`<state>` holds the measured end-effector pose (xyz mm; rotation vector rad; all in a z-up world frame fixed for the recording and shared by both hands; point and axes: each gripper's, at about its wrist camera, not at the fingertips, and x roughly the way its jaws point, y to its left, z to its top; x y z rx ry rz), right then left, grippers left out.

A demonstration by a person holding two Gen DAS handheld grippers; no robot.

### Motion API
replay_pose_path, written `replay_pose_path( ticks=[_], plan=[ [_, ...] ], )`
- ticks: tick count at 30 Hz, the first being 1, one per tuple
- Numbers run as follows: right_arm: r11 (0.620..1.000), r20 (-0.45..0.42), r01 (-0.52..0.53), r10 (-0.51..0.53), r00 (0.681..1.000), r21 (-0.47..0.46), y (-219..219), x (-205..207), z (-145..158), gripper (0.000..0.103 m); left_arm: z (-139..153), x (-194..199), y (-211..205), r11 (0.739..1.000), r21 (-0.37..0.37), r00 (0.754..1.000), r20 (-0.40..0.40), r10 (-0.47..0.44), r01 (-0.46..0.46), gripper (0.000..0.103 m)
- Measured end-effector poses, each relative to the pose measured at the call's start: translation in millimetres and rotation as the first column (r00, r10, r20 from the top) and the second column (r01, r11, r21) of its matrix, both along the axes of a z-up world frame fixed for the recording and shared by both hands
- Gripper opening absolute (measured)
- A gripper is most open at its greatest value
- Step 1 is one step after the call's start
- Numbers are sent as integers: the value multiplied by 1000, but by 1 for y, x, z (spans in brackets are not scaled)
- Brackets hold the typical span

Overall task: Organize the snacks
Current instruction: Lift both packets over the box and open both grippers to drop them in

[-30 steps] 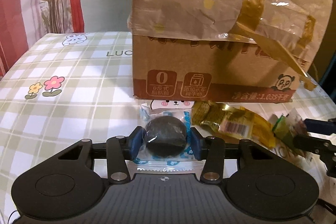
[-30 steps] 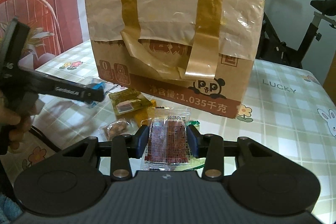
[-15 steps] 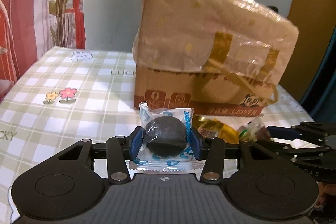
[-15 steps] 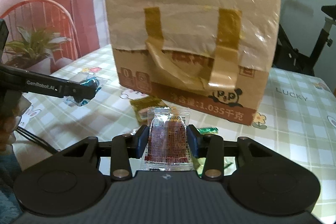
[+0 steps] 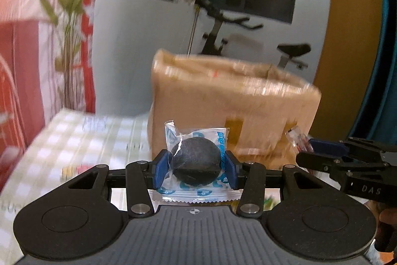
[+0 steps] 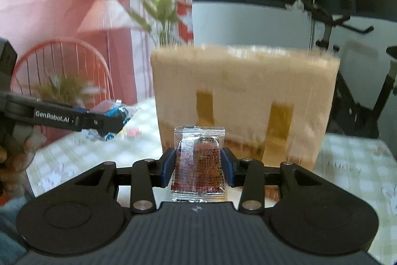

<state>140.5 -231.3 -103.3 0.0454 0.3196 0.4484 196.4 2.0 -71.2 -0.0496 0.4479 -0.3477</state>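
My left gripper (image 5: 196, 167) is shut on a clear blue-printed packet with a round black cake (image 5: 196, 163) and holds it in the air in front of the tall taped cardboard box (image 5: 230, 101). My right gripper (image 6: 197, 169) is shut on a clear packet of red-brown snack (image 6: 198, 165), also raised before the box (image 6: 243, 96). Each gripper shows in the other's view: the right one (image 5: 307, 147) with its packet at the right, the left one (image 6: 111, 121) with its blue packet at the left. The box's open top is just visible from the left wrist.
The box stands on a table with a green-checked cloth (image 5: 74, 135). An exercise bike (image 5: 218, 24) stands behind the box. A red-and-white curtain and a plant (image 6: 163, 11) are at the back left. The loose snacks on the table are hidden below both views.
Both grippers have risen with their packets, from table level to about the height of the box's top. The loose snacks by the box have dropped out of view.
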Motion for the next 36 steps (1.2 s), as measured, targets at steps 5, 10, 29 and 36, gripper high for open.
replay_pose_path(
  ticks=[5,10,29,36],
  plan=[
    [1000,99,16,-18,995,22,-10,8,38,42,35,21,-13,1000,-9,995,95,-28,29,50],
    [998,161,58,-61,985,23,-25,44,75,42,63,52,-33,999,-10,982,184,-47,50,50],
    [967,-59,244,-248,967,-69,-49,163,67,49,47,140,-61,998,38,993,106,49,-53,75],
    [977,-46,215,-215,975,-14,-53,146,69,51,57,113,-50,997,78,993,120,-3,-6,75]
  ],
)
